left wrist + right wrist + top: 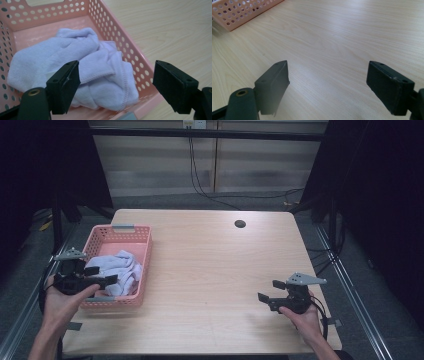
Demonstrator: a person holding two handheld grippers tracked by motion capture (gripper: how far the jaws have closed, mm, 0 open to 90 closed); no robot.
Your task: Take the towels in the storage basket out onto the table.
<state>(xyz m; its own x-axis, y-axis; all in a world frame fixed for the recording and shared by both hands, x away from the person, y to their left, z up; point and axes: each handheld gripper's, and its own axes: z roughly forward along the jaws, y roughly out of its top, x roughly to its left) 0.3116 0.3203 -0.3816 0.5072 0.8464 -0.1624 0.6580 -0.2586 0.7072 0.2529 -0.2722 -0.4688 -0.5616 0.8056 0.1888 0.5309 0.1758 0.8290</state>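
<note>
So there's one pink basket (141,270) sitting by the tabletop's (215,265) left edge, and one white towel (120,267) is lying crumpled inside it. Two grippers: the left gripper (101,275) is hovering over the basket's near end, jaws spread, nothing between them. The right gripper (270,290) is hanging near the front right corner, jaws wide too. One dark hole (240,224) is sitting toward the far edge.

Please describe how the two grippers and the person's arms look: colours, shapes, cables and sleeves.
Both the left gripper and the right gripper are black, each with two flat rectangular jaws faced with dark pads. A grey three-cornered plate sits on top of each. A black cable trails from the right gripper. A brass-coloured ring shows at a jaw's base in each gripper view. No sleeves cover the forearms.
</note>
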